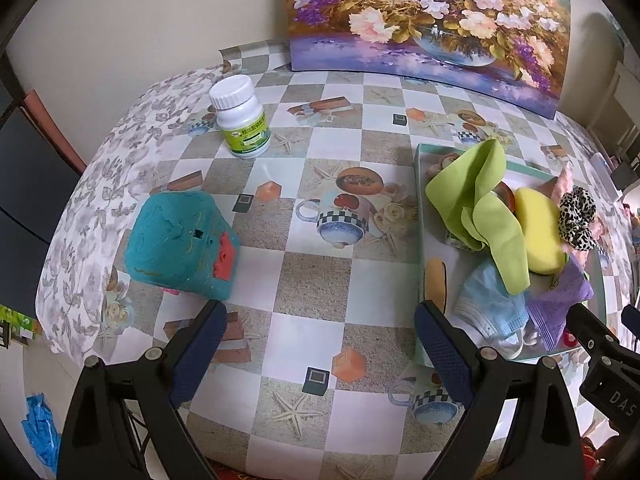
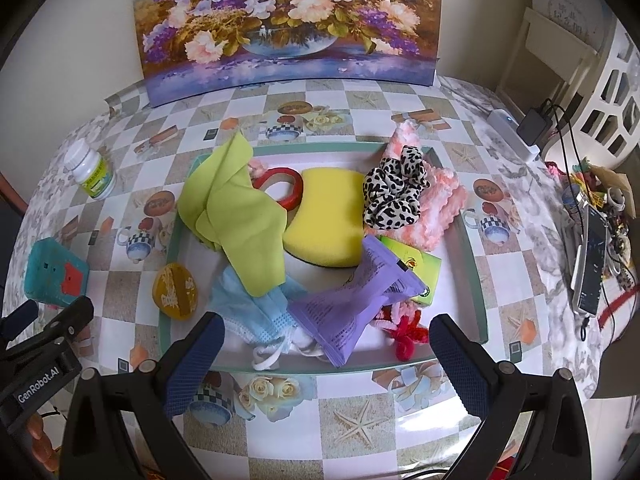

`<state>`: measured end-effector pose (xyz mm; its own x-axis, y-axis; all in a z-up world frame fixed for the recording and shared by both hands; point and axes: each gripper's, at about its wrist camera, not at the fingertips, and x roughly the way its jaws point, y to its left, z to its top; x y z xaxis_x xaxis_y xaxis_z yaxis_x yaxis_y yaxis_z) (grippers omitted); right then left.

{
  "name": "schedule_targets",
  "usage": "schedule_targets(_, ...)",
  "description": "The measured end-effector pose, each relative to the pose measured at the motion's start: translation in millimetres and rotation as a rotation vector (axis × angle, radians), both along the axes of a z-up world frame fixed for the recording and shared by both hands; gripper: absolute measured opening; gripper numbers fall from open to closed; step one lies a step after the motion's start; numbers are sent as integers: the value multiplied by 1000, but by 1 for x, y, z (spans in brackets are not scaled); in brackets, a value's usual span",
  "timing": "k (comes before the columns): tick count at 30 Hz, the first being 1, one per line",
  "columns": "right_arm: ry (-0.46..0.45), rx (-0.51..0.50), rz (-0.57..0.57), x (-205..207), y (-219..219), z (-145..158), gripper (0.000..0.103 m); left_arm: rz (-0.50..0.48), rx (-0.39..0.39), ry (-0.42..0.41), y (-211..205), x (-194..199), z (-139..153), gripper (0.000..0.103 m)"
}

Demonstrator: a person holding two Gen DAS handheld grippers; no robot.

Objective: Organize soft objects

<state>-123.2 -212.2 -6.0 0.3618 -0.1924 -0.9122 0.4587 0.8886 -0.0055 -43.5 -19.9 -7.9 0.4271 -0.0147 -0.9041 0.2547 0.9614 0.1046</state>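
Red pipe-cleaner twist [image 2: 404,334] shows only rightward (tray [image 2: 478,280] corner); both tongs [image 1: 320,344] [image 2: 326,354] gape wide, empty.

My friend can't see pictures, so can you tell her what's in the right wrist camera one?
A tray on a checkered table holds a pile of soft things: a green cloth, a yellow sponge, a spotted scrunchie, a blue face mask and a purple packet. The open right gripper hovers just in front.
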Motion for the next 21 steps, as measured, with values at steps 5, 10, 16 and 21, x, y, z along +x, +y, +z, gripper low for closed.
schedule_targets(5,-1,-2,-3,0,-1,1,103,2,11,-2,-1,1,-1,95)
schedule_targets(10,-2,-1,-6,0,-3,1,103,3,20,0,1,1,-1,95)
schedule_targets(16,-2,0,-11,0,-3,1,103,5,36,-6,1,0,-1,95)
schedule_targets(21,-2,0,-10,0,-3,1,103,8,43,-2,1,0,-1,95)
